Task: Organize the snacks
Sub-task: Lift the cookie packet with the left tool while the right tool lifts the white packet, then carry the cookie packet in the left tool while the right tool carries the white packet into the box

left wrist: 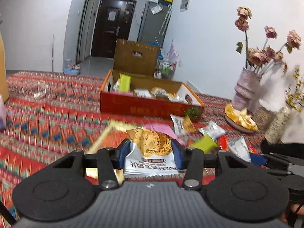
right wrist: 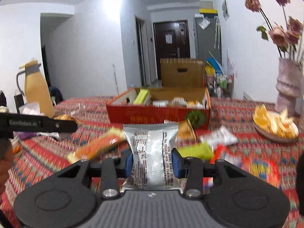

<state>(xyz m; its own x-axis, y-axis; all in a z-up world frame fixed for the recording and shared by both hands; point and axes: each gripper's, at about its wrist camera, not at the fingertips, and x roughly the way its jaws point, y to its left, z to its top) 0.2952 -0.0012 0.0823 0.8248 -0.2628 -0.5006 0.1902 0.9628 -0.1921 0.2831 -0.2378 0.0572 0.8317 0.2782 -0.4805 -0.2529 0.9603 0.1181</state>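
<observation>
My left gripper (left wrist: 151,152) is shut on a silver snack packet with a cookie picture (left wrist: 152,148), held above the patterned tablecloth. My right gripper (right wrist: 153,161) is shut on a silver snack packet (right wrist: 152,152), its printed back facing me. An open red cardboard box (left wrist: 150,108) with several snacks inside stands ahead; it also shows in the right wrist view (right wrist: 157,114). Loose snacks lie before the box: a green pack (left wrist: 204,144), silver packets (left wrist: 213,129) and, in the right wrist view, an orange bar (right wrist: 98,148) and a green pack (right wrist: 197,150).
A plate of orange slices (left wrist: 240,121) and a pink vase with dried roses (left wrist: 246,89) stand at the right. A yellow jug (right wrist: 37,91) stands at the left. The other gripper's arm (right wrist: 38,125) crosses the left edge. A brown box (left wrist: 136,57) stands behind the table.
</observation>
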